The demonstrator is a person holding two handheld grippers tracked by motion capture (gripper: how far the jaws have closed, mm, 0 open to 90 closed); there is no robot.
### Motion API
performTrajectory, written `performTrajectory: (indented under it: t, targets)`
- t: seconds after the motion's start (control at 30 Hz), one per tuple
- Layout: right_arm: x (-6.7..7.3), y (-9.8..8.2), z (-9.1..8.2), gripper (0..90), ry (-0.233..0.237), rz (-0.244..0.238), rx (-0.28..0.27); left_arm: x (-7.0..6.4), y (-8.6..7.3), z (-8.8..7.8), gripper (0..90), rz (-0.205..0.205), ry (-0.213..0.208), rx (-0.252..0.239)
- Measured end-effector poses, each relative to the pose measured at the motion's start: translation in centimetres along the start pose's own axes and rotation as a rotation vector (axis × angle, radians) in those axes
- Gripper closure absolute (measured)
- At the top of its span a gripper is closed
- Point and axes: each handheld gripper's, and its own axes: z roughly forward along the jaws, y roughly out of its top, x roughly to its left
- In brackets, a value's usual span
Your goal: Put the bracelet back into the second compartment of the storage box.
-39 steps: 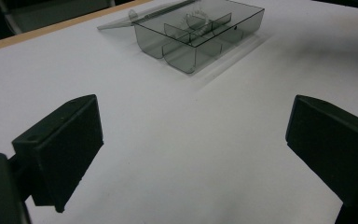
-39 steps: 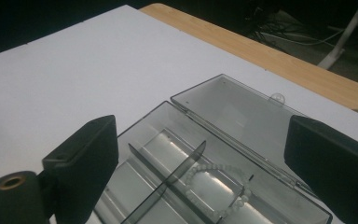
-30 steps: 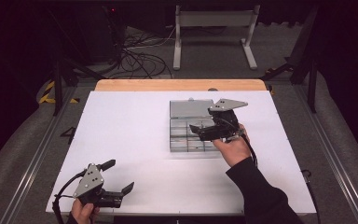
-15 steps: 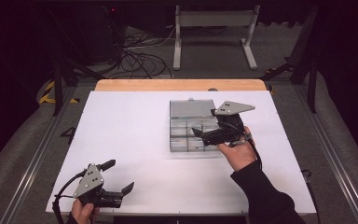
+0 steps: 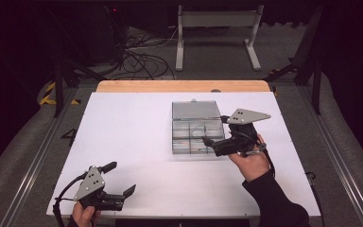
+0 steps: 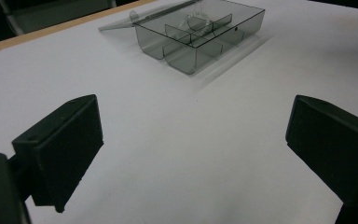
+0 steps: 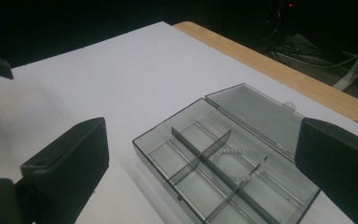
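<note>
High view: the right gripper [image 5: 212, 132] hovers just beside the right edge of the clear box [image 5: 196, 133], jaws wide apart and holding nothing. A white bead bracelet [image 7: 237, 161] lies in one compartment. The left gripper [image 5: 120, 179], also spread wide and empty, sits well apart near the table [image 5: 123, 123] front.

Lab/studio: dark surround, white table [image 5: 137, 142], floor cables [image 5: 137, 54], metal stand [image 5: 217, 28].
</note>
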Motion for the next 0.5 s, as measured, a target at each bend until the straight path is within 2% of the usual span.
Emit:
performTrajectory:
  t: [0.13, 0.5]
  targets:
    - [0.2, -0.5, -1.0, 3.3, 0.007, -0.014, 0.016, 0.0, 0.0, 0.0, 4.5, -0.004, 0.000, -0.001]
    - [0.2, -3.2, -3.6, 2.9, 0.015, -0.024, -0.009, 0.0, 0.0, 0.0, 4.5, -0.007, 0.001, -0.003]
